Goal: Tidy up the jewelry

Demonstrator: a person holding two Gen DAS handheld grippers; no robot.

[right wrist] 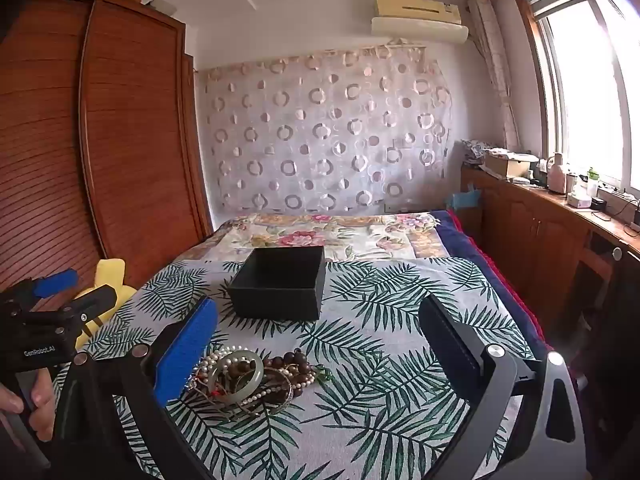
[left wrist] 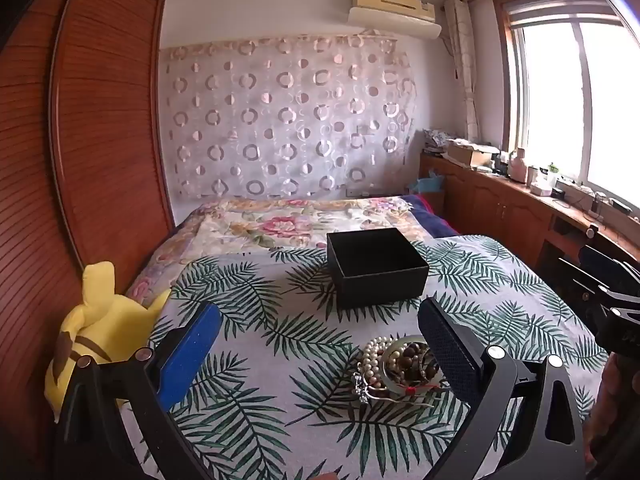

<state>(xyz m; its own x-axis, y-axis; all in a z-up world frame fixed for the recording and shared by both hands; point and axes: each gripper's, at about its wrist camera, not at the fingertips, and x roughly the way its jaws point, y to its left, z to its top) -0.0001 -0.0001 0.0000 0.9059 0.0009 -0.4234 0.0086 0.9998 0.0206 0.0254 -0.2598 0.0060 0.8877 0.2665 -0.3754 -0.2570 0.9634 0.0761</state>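
Meanwhile, both our left gripper (left wrist: 320, 332) and right gripper (right wrist: 318, 330) hover with jaws apart over the tangled jewelry heap (right wrist: 250, 378), light and slippery, best pinched by its stiff jade bangle (right wrist: 237, 376).

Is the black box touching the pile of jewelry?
Apart. The right wrist view shows leaf-print cloth between the black box and the jewelry pile.

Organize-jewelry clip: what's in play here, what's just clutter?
In play:
- jewelry pile: pearl strands, pale green bangle, dark wooden beads
- black box, open and empty, beyond the pile
- left gripper and right gripper, both open, holding nothing

Clutter:
- yellow plush toy at the bed's edge
- bottles and boxes on the window counter
- air conditioner
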